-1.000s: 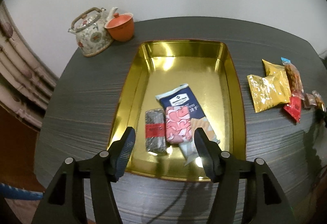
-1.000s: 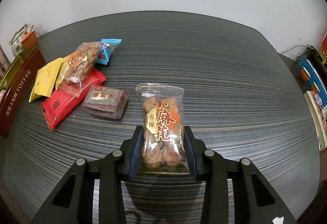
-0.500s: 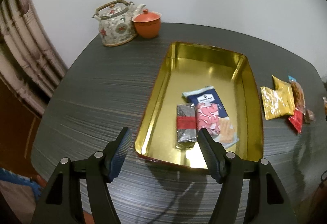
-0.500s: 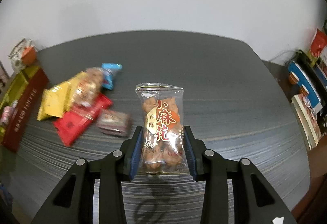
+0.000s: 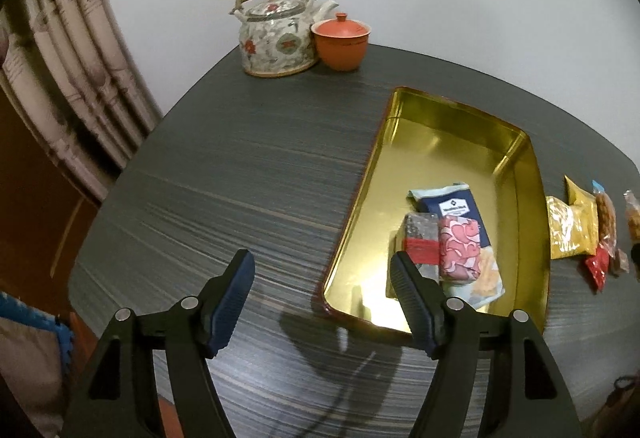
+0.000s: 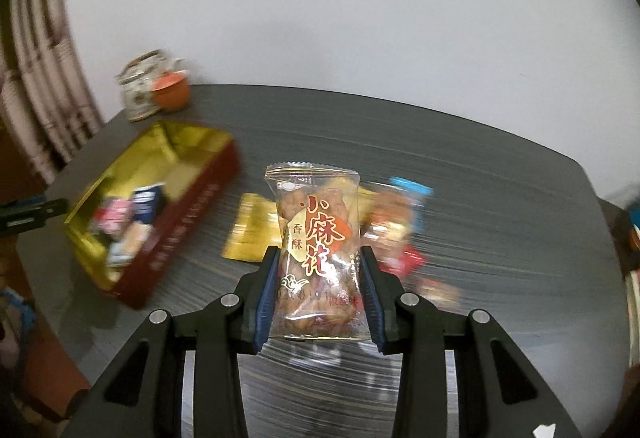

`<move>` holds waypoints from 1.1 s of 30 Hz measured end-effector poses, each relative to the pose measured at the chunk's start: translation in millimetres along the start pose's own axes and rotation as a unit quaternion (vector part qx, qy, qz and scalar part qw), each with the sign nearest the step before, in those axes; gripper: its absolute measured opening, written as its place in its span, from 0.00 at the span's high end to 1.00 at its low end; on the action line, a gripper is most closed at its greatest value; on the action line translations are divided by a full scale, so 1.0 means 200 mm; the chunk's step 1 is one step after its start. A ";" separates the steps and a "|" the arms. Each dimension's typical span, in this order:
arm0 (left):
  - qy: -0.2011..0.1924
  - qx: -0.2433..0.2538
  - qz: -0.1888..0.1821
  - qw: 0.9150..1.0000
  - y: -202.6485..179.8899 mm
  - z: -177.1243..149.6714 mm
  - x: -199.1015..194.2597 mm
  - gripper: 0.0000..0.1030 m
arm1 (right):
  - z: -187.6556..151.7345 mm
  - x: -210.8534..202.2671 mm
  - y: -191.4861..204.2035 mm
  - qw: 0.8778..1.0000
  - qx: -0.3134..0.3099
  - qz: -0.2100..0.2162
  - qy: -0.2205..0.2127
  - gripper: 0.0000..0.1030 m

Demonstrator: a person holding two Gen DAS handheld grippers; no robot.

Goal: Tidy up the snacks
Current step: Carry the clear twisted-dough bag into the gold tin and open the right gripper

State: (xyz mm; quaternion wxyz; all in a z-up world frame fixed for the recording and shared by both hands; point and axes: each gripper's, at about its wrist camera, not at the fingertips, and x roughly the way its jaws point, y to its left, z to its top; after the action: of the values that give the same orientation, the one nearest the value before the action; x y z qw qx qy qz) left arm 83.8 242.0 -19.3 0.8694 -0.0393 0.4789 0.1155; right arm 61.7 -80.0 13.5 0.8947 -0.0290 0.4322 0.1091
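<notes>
Two risks I see: right gripper [image 6: 320, 290] clamping clear twist-snack packet [image 6: 314, 250] low, may slip before gold tin [image 6: 188, 194]; left gripper [image 5: 322, 298] empty, jaws just widening, near tin rim, could nudge.

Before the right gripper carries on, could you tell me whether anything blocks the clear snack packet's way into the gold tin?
Nothing visible does: the packet is held above the table, and the tin is open-topped with its far half bare.
</notes>
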 end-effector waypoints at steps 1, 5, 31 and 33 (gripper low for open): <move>0.001 -0.002 0.002 1.000 0.00 0.00 0.00 0.31 | 0.01 0.01 0.04 1.000 -0.004 0.006 0.000 0.66; -0.003 -0.008 0.019 1.000 0.02 0.00 0.00 0.31 | 0.05 0.06 0.23 0.999 -0.023 0.041 0.004 0.66; 0.013 -0.079 0.013 0.997 0.19 0.02 0.05 0.31 | 0.20 0.43 0.80 0.991 -0.085 0.091 0.048 0.66; 0.015 -0.078 0.012 0.997 0.20 0.02 0.05 0.31 | 0.19 0.45 0.81 0.991 -0.087 0.089 0.049 0.66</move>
State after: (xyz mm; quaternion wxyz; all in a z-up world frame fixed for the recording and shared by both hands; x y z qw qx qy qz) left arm 81.9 282.3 -23.6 0.8551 -0.1033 0.4814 0.1622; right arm 109.7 97.8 -24.8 0.8531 -0.0733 0.4657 0.2237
